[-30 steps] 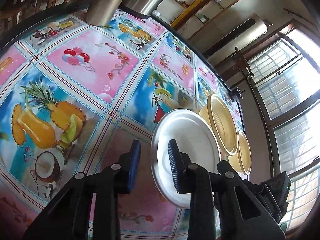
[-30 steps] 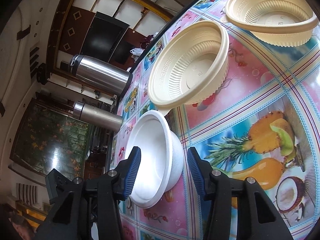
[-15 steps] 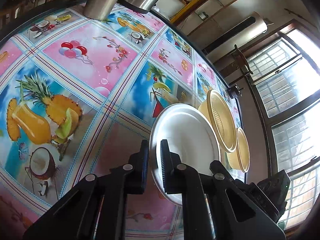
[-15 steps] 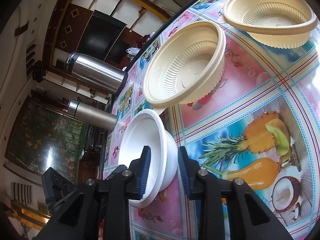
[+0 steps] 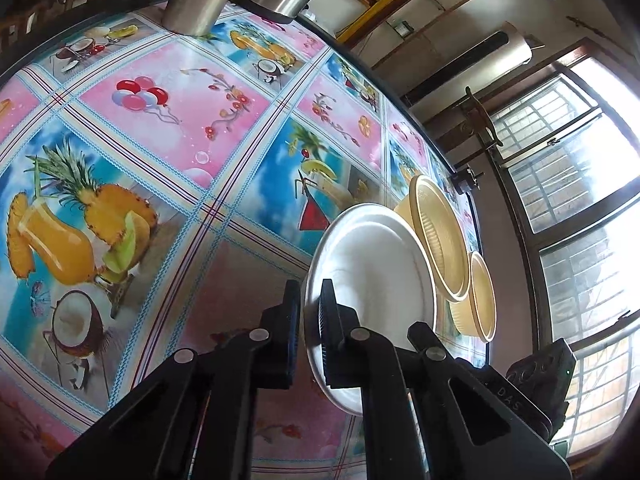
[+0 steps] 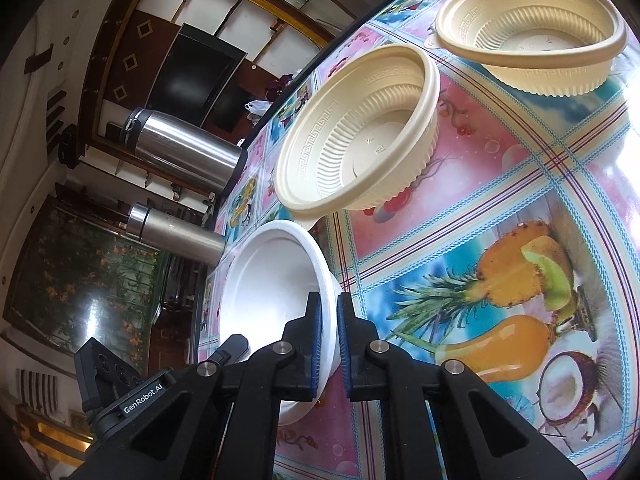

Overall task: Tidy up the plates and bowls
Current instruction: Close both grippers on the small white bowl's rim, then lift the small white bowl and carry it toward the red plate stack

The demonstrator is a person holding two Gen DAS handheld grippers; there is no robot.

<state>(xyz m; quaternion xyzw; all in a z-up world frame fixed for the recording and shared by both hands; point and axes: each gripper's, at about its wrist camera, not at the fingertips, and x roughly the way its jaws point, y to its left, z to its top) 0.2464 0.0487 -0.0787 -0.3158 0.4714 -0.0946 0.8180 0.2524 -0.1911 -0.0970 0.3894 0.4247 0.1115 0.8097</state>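
A white foam bowl (image 5: pixel 376 272) sits on the fruit-print tablecloth (image 5: pixel 168 128). My left gripper (image 5: pixel 310 320) is shut on its near rim, one finger inside and one outside. In the right wrist view the same white bowl (image 6: pixel 268 280) is held from the opposite side, with my right gripper (image 6: pixel 329 320) shut on its rim. Two cream ribbed bowls (image 5: pixel 440 240) (image 5: pixel 482 296) stand just beyond it, separate from each other. The right wrist view shows them as the nearer cream bowl (image 6: pixel 360 132) and the farther cream bowl (image 6: pixel 532 28).
Two steel thermos flasks (image 6: pixel 188 152) (image 6: pixel 176 232) stand at the table's far side, close behind the white bowl. The table edge (image 5: pixel 476 216) runs near the cream bowls, with windows behind. The tablecloth (image 6: pixel 500 264) to the right of the white bowl shows bare print.
Both grippers went from open around the white bowl's rim to shut on it, one on each side. The bowls have stayed in place.
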